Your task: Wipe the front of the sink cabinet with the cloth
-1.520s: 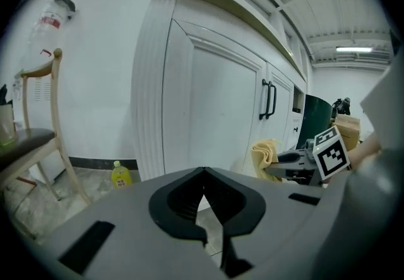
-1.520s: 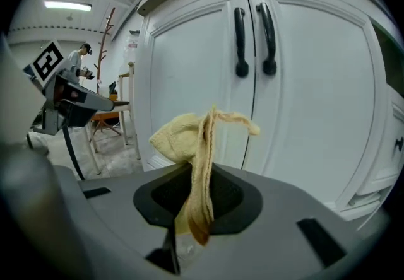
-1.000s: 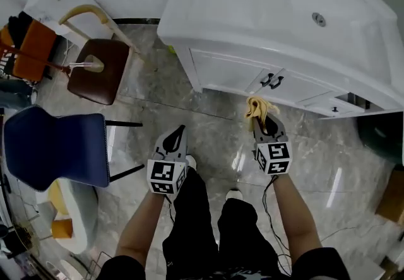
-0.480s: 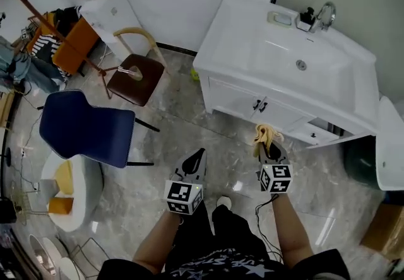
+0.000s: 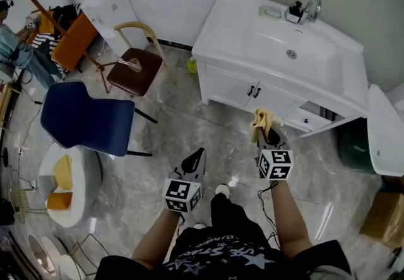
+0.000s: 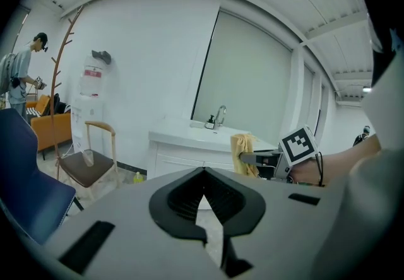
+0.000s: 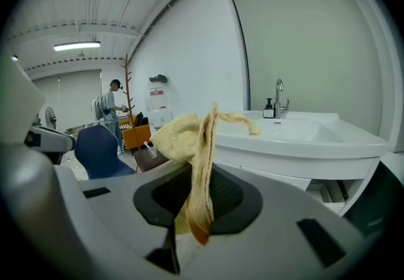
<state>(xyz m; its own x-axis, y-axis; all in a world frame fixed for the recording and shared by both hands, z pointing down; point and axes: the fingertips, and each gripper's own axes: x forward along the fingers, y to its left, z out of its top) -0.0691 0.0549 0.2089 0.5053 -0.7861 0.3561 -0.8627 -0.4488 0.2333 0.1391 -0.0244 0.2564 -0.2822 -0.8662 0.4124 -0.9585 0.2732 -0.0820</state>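
Observation:
A white sink cabinet (image 5: pixel 249 88) with two doors and black handles stands ahead against the wall, under a white basin (image 5: pixel 284 39) with a tap. My right gripper (image 5: pixel 265 128) is shut on a yellow cloth (image 5: pixel 263 117), held in the air short of the cabinet front and not touching it. In the right gripper view the cloth (image 7: pixel 197 146) bunches above the jaws and hangs down between them, with the basin (image 7: pixel 297 137) to the right. My left gripper (image 5: pixel 196 157) is shut and holds nothing. The left gripper view shows the cabinet (image 6: pixel 183 159) and the cloth (image 6: pixel 242 151).
A brown chair (image 5: pixel 134 68) and a blue chair (image 5: pixel 85 118) stand to the left. A small yellow-green bottle (image 5: pixel 191 65) sits by the cabinet's left corner. An open drawer (image 5: pixel 307 120) sticks out at the cabinet's right. A person (image 6: pixel 22 74) stands far left.
The view has pulled back from the cabinet, which now lies farther ahead. Both grippers keep their places before me, the right one still holding the cloth.

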